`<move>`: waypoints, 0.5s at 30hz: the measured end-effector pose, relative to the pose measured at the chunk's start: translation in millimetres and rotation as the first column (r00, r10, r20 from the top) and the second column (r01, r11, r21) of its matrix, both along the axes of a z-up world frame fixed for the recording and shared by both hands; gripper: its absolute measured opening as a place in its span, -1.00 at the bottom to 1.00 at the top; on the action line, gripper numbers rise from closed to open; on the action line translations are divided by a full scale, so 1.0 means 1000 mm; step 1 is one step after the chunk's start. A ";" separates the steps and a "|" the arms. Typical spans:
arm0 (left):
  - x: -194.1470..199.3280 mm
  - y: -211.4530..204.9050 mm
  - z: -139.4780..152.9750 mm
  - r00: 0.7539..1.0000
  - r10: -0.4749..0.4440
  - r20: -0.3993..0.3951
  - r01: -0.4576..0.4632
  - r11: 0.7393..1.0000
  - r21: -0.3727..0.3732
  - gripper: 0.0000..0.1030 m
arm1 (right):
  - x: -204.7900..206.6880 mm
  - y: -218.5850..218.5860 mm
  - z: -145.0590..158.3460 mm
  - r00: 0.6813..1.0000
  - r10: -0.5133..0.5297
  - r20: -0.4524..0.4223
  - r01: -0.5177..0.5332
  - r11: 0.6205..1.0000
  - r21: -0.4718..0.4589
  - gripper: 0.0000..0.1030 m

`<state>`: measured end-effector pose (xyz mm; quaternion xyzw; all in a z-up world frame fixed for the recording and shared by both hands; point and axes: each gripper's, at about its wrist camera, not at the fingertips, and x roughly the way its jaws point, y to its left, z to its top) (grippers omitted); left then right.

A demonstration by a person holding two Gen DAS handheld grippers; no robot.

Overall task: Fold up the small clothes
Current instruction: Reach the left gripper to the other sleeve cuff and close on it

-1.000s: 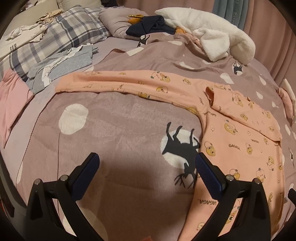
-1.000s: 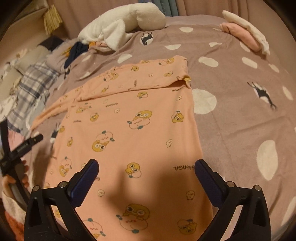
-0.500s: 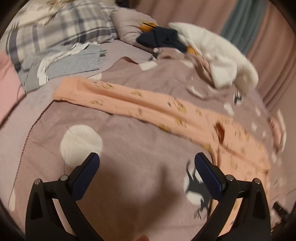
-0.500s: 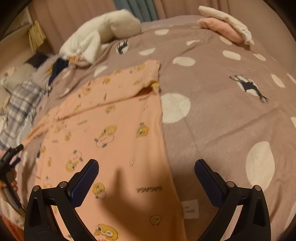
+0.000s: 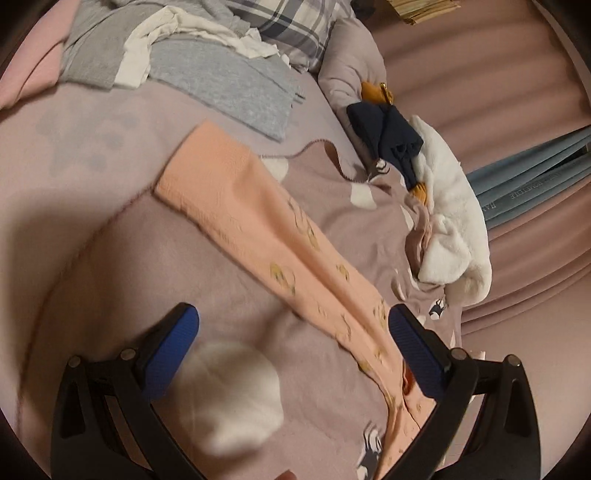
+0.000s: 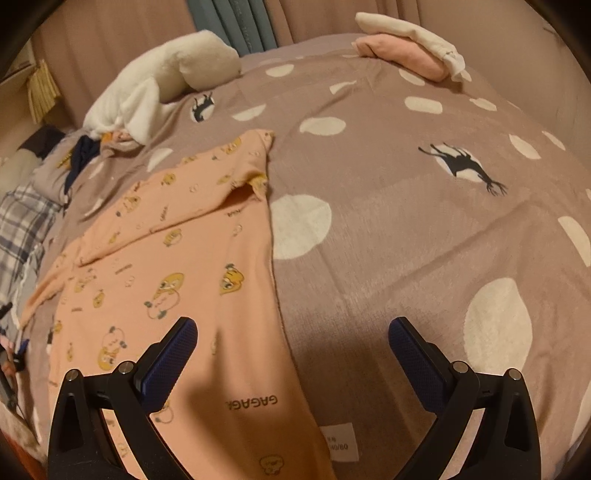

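- L gripper (image 5: 293, 334): we're seeing jaws spread wide, gripping nothing, hovering over peach top's sleeve (image 5: 258, 236).
- R gripper (image 6: 293, 343): wide too, empty, above peach top (image 6: 177, 280) edge lying flat on blanket (image 6: 406, 221).
- White plush (image 6: 162, 81), grey clothes (image 5: 218, 77) lying nearby.

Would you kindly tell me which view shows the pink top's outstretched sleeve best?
The left wrist view: the sleeve runs whole to its cuff. The right wrist view shows it only foreshortened at the edge.

I see a home bedroom: bed (image 6: 388, 229) under dotted blanket, plaid pillow (image 5: 295, 26) at 12 o'clock, curtains (image 5: 491, 92) behind.
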<state>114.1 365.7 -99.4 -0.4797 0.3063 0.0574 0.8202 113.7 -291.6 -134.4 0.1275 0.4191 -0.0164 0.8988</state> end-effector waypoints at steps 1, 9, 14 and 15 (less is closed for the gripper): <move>0.003 0.002 0.002 1.000 0.007 -0.005 -0.007 1.000 0.001 0.99 | 0.002 0.002 -0.002 1.000 -0.005 -0.013 0.004 1.000 -0.010 0.99; 0.024 0.026 -0.003 0.997 0.068 0.037 -0.068 0.998 -0.015 0.99 | 0.007 0.023 -0.011 0.999 0.014 -0.051 -0.021 0.989 -0.148 0.99; 0.030 0.042 -0.004 0.994 0.085 0.063 -0.079 0.993 -0.085 0.99 | 0.011 0.034 -0.012 0.998 0.035 -0.047 -0.044 0.976 -0.211 0.99; 0.032 0.043 -0.004 0.995 0.073 0.065 -0.067 0.995 -0.079 0.99 | 0.011 0.036 -0.011 0.998 0.042 -0.040 -0.050 0.975 -0.218 0.99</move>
